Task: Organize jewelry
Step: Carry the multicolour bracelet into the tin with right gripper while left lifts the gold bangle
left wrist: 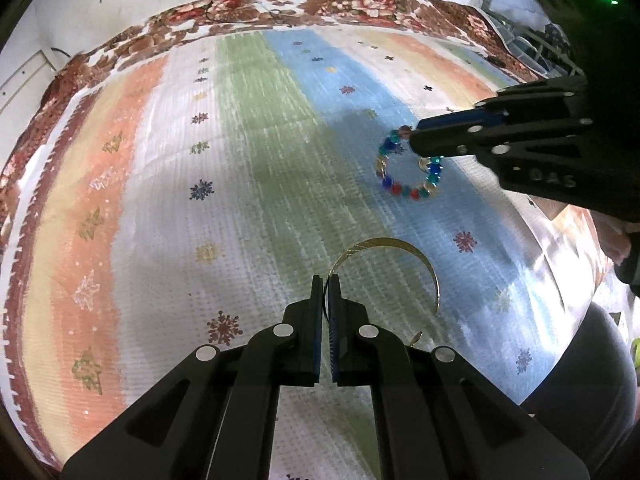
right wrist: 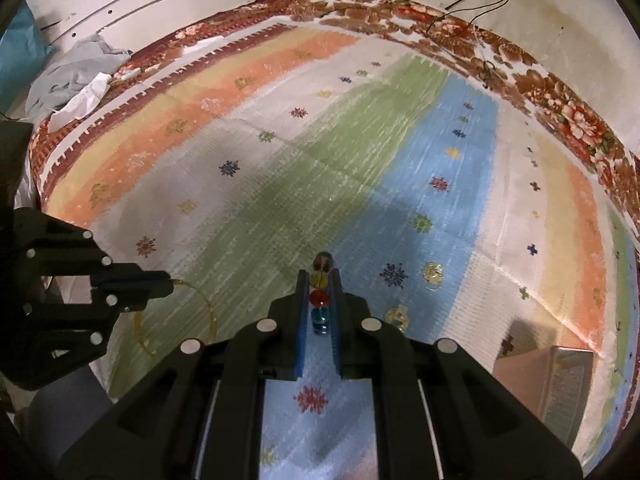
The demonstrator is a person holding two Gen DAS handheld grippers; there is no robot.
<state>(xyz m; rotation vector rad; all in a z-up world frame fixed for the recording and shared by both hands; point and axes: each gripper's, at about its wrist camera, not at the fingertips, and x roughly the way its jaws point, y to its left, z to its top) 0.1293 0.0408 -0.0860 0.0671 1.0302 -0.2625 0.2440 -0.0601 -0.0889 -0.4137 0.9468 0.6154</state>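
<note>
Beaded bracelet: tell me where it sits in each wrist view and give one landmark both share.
Left wrist view: beaded bracelet right of centre, pinched by the right gripper.
Right wrist view: beaded bracelet bottom centre, edge-on between that gripper's fingers.
Shared landmark: the mat's blue stripe.

Glossy beaded bracelet (left wrist: 408, 168) (glassy), woven mat (left wrist: 240, 184).

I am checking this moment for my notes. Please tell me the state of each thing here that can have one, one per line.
Left gripper: shut on the gold bangle.
Gold bangle: held by its rim, above the mat.
Right gripper: shut on the beaded bracelet.
Beaded bracelet: held, hanging as a ring.
Striped mat: spread flat.
Grey cloth: crumpled, beyond the mat's edge.
</note>
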